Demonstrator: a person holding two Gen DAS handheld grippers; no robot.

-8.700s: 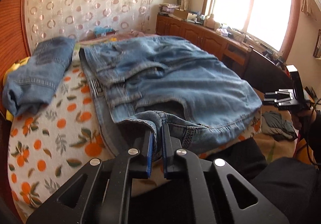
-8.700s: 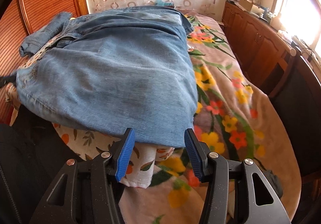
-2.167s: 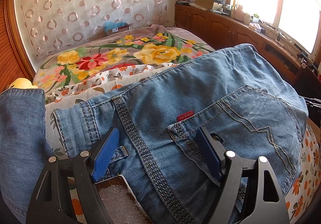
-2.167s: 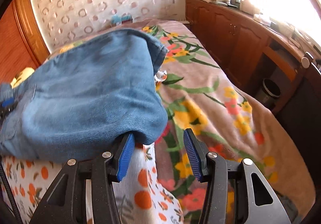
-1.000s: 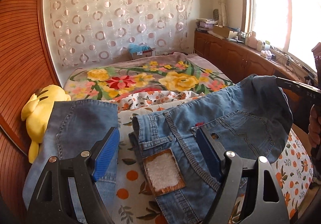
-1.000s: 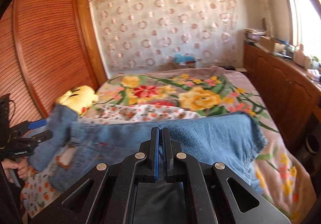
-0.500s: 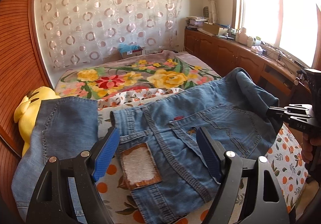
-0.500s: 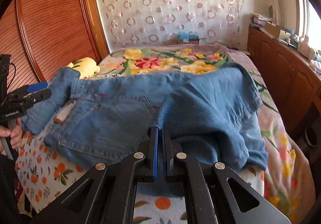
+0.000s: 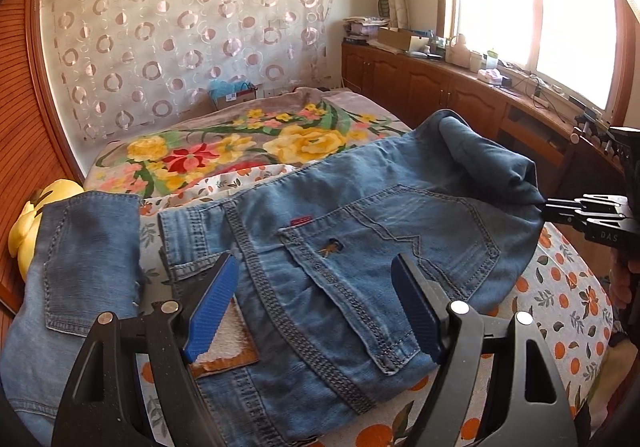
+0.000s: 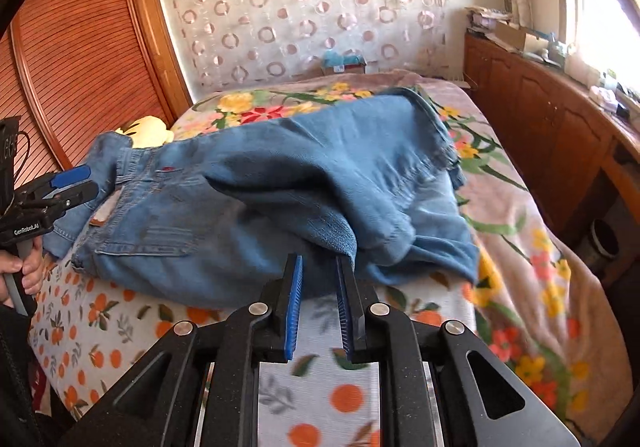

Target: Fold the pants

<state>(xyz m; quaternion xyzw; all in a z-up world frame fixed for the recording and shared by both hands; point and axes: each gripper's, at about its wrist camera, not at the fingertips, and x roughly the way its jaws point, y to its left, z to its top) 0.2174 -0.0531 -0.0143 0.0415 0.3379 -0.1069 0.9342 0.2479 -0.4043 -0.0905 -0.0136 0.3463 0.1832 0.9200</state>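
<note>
Left tool (image 9: pixel 316 307): jaws spread wide, blue pads clear of contact, pitched downward; gripped at its handle by a hand (image 10: pixel 22 271). Right tool (image 10: pixel 318 303): jaws narrowly parted, having just been opening, nothing pressed between the pads, angled downward; its hand (image 9: pixel 624 279) partly visible.

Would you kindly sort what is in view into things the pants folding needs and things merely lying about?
In use:
- jeans
- left gripper, open
- right gripper, just opening, off the cloth

Lying about:
- second jeans
- yellow plush toy
- floral blanket
- small box
</note>
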